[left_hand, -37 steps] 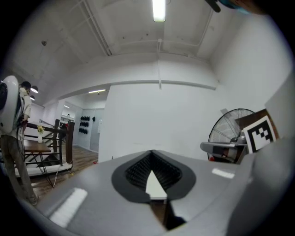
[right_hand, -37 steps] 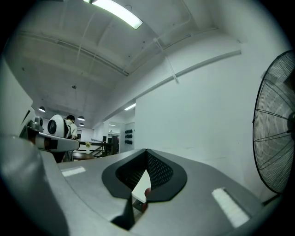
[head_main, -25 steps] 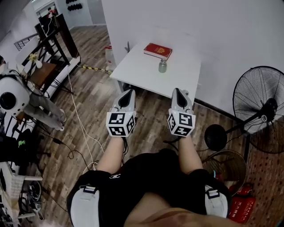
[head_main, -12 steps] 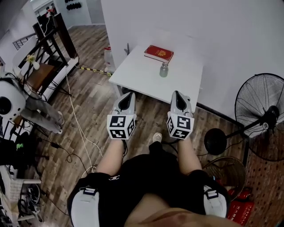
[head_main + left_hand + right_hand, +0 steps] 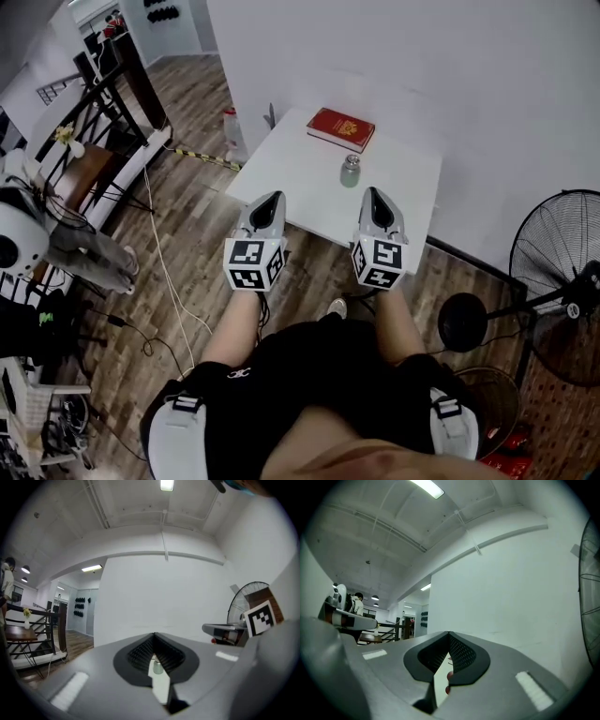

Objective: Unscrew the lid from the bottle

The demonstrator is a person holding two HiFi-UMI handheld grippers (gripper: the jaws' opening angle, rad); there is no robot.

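Head view: small grey-green bottle [image 5: 350, 172] with a pale lid [image 5: 351, 160] stands upright near the middle of the white square counter [image 5: 291, 178], lid on. A red hardback book [image 5: 341, 128] lies just behind it, apart from it. Left claw [image 5: 271, 197] and right claw [image 5: 372, 193] hang side by side over the counter's near edge, short of the bottle, the right one nearer to it. Both gripper views show each claw pressed together with nothing held; in the left gripper view the bottle shows only through the thin slit between the pads. Task judged not started: no contact yet. Risks as I read them: a claw arriving closed would bump the free-standing bottle, tipping it or shoving it towards the book, so both must open first. The bottle looks small and light; twisting the lid without the other claw clamping the body would likely just spin the whole thing. The smooth body may slip under a loose grip.
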